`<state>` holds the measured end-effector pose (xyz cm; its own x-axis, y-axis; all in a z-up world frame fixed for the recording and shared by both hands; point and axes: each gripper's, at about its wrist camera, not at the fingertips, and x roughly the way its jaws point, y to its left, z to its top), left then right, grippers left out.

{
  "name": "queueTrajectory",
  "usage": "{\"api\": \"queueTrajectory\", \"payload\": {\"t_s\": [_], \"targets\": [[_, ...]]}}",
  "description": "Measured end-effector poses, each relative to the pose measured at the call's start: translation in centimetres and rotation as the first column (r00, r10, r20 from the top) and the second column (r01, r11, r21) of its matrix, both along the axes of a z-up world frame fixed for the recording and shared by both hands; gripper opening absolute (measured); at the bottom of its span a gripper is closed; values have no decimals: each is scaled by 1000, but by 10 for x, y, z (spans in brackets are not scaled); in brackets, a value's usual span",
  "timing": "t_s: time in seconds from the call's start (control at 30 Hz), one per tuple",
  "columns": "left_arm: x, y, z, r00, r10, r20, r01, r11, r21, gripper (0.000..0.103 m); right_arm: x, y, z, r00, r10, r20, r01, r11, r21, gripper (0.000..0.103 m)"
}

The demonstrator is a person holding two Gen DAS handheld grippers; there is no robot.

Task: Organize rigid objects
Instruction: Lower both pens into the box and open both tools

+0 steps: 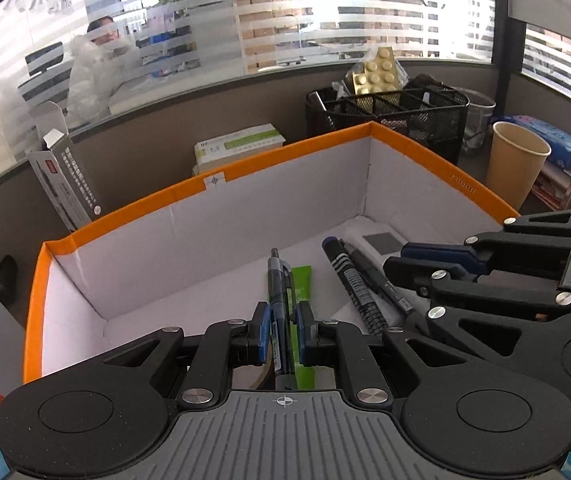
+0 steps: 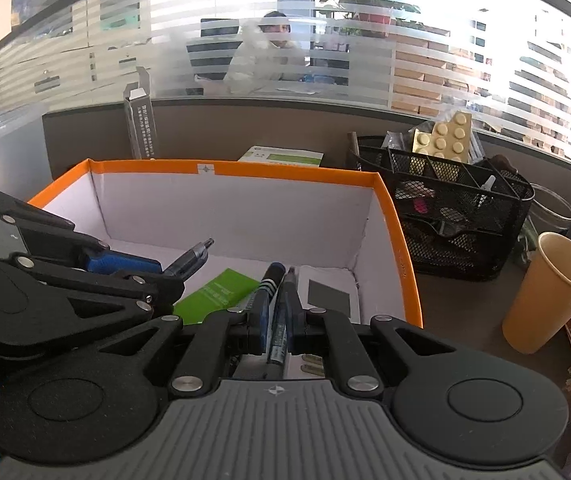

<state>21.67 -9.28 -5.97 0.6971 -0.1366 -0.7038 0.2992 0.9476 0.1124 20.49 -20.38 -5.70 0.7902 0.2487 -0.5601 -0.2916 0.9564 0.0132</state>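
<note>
My left gripper has its ribbed blue fingers pinching a slim dark pen, held over the near end of the orange-rimmed cardboard box; my right gripper pinches a second pen with a printed barrel; under them, on the white matte floor of the box, lie a flat green packet, a striped black marker and a white slab with a grey square; beyond the far right corner stand a black wire-mesh organiser and a smooth tan paper cup.
</note>
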Motion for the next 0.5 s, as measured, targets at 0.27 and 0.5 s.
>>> {"api": "queueTrajectory", "payload": {"t_s": [0.27,0.5], "targets": [[3,-1,-3,1000,10,-5,-10,1000,16,12,0,-1,-1,1000,-1,4,1,1000,4,8],[0,-4,-1,1000,20,10,-20,999,34,19,-5,-4,1,1000,-3,14,2,1000,23,8]]}}
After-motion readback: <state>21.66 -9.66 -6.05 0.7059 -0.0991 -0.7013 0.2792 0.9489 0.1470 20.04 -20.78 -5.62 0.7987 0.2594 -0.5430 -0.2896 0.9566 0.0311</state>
